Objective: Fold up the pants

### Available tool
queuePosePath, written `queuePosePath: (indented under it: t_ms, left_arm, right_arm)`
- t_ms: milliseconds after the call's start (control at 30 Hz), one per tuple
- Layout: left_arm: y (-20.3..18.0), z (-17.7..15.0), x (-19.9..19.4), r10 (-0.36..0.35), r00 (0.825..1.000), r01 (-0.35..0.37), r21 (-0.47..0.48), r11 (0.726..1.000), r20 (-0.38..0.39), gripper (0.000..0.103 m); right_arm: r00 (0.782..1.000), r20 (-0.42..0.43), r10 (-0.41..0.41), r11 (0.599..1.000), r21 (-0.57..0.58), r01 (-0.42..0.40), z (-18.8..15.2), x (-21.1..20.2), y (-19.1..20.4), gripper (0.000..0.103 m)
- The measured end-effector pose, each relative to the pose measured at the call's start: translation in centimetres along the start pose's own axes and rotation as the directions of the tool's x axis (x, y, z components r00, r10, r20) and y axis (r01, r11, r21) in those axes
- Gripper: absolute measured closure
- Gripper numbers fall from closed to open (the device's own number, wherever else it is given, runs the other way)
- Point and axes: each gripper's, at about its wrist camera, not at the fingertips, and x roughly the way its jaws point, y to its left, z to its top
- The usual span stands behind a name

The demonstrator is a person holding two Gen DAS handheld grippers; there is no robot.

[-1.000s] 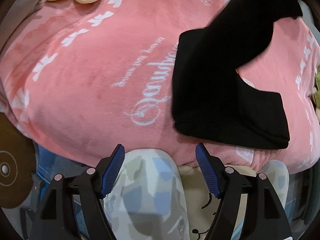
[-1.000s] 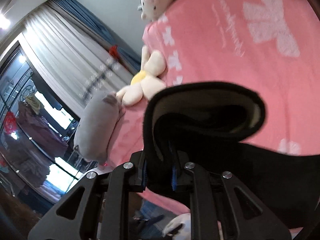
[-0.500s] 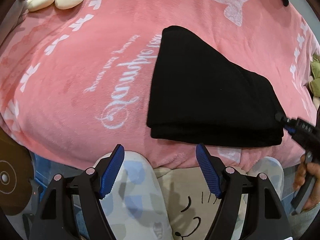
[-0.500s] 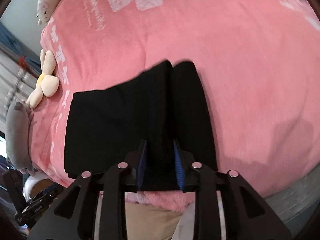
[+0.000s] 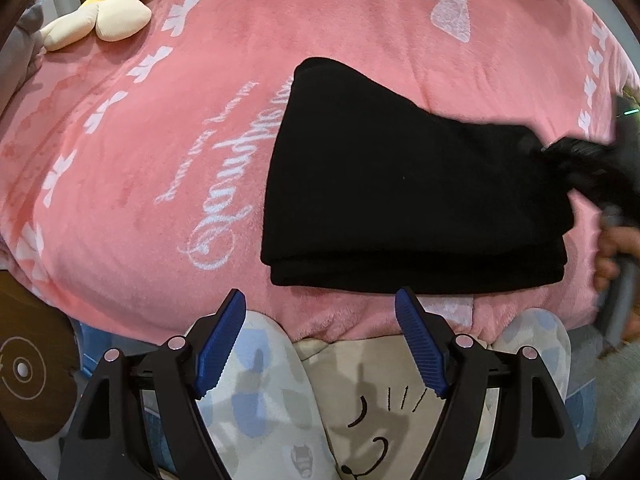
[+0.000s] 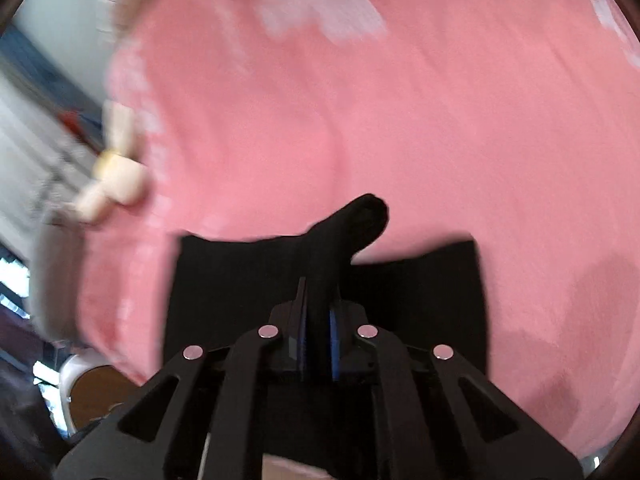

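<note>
The black pants (image 5: 400, 184) lie folded in a thick rectangle on the pink blanket (image 5: 168, 128). My left gripper (image 5: 320, 344) is open and empty, held off the near bed edge, short of the pants. My right gripper (image 6: 318, 324) is shut on a pinch of the black pants (image 6: 348, 232) and lifts that fold above the rest of the stack. In the left wrist view the right gripper (image 5: 580, 160) is at the right end of the pants, blurred.
A cream and yellow plush flower (image 5: 100, 16) lies at the far left of the bed. My patterned knees (image 5: 256, 392) and a cartoon cushion (image 5: 380, 420) are below the left gripper. A round brown object (image 5: 24, 368) stands at the lower left.
The right gripper brought the raised pants end down onto the stack, completing a fold, and still pinches the cloth. The left gripper stayed open near the bed edge.
</note>
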Motion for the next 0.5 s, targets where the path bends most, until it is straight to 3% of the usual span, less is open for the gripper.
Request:
queuePosePath:
  t_ms: [67, 167, 200, 233, 267, 300, 367, 400, 433, 500]
  left_arm:
    - [0.2, 0.0, 0.1, 0.006, 1.0, -0.006, -0.005, 1.0, 0.006, 0.029]
    - [0.3, 0.2, 0.7, -0.002, 1.0, 0.002, -0.016, 1.0, -0.006, 0.028]
    - [0.3, 0.2, 0.9, -0.009, 1.0, 0.009, -0.017, 1.0, -0.014, 0.028]
    - [0.1, 0.2, 1.2, -0.018, 1.0, 0.018, -0.016, 1.0, -0.021, 0.028]
    - [0.0, 0.2, 1.3, -0.024, 0.999, 0.024, -0.014, 1.0, -0.024, 0.028]
    - [-0.1, 0.1, 1.3, -0.028, 0.999, 0.027, -0.007, 1.0, -0.025, 0.028]
    - [-0.3, -0.1, 0.8, -0.02, 1.0, 0.02, 0.016, 1.0, -0.008, 0.028]
    - [-0.3, -0.2, 0.6, -0.007, 1.0, 0.007, 0.024, 1.0, 0.005, 0.026]
    - [-0.2, -0.4, 0.4, 0.011, 1.0, -0.011, 0.03, 0.999, 0.018, 0.025]
    - [-0.1, -0.5, 0.6, 0.02, 1.0, -0.021, 0.032, 0.999, 0.024, 0.025]
  right_arm:
    - [0.995, 0.098, -0.003, 0.994, -0.108, 0.014, -0.2, -4.2, 3.5, 0.096]
    - [0.988, 0.129, -0.087, 0.984, -0.143, 0.106, -1.4, -5.5, 3.9, 0.093]
    - [0.978, 0.099, -0.183, 0.968, -0.155, 0.197, -2.0, -4.0, 2.8, 0.09]
    - [0.955, 0.044, -0.292, 0.938, -0.18, 0.295, -2.8, -1.7, 1.4, 0.087]
    - [0.918, -0.028, -0.395, 0.902, -0.2, 0.382, -3.7, 0.5, -0.2, 0.087]
    - [0.911, -0.053, -0.41, 0.903, -0.167, 0.397, -4.8, 1.2, -1.4, 0.087]
    - [0.941, 0.022, -0.339, 0.937, -0.082, 0.339, -5.1, -1.0, -0.9, 0.087]
    - [0.94, 0.094, -0.327, 0.94, -0.068, 0.334, -4.9, -2.8, 0.5, 0.087]
    - [0.943, 0.119, -0.309, 0.945, -0.071, 0.319, -4.6, -3.5, 1.4, 0.087]
    - [0.97, 0.115, -0.215, 0.967, -0.117, 0.228, -3.5, -3.8, 4.2, 0.087]
